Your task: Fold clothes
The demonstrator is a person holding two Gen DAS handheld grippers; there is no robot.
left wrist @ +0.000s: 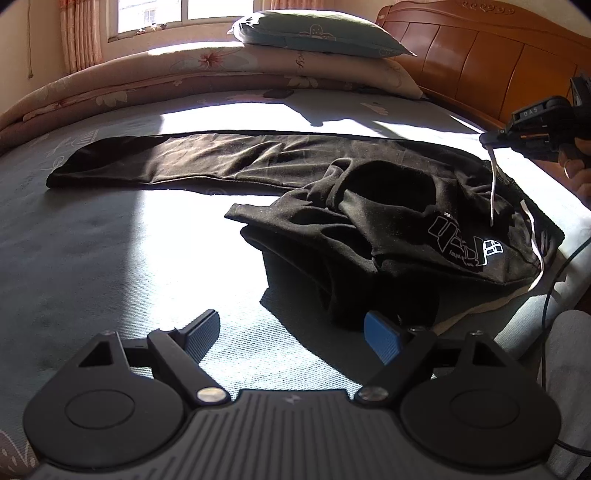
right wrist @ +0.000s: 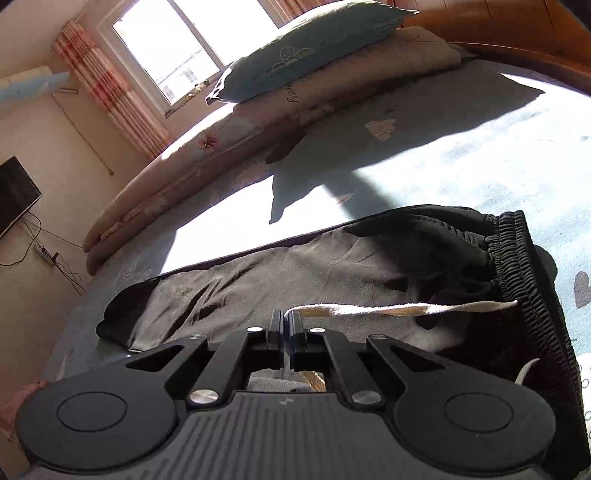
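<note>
The right gripper has its fingers pinched together on the white drawstring of the black pants — in the right wrist view the cord runs off to the right from between the pads toward the ribbed waistband. From the left wrist view the same gripper sits up at the far right of the scene, lifted above the fabric, with the drawstring hanging down from its tip to the cloth. A bit of the person's hand shows behind it.

The left gripper has its fingers wide apart with nothing between them, hovering over bare bed sheet at the near edge, just short of the bunched part of the pants.

The pants lie on the bed: one leg stretched flat to the left across the far side, the other leg and the waist end crumpled in a heap on the right, a white printed logo showing on top. Two stacked pillows and a wooden headboard sit at the far end.
</note>
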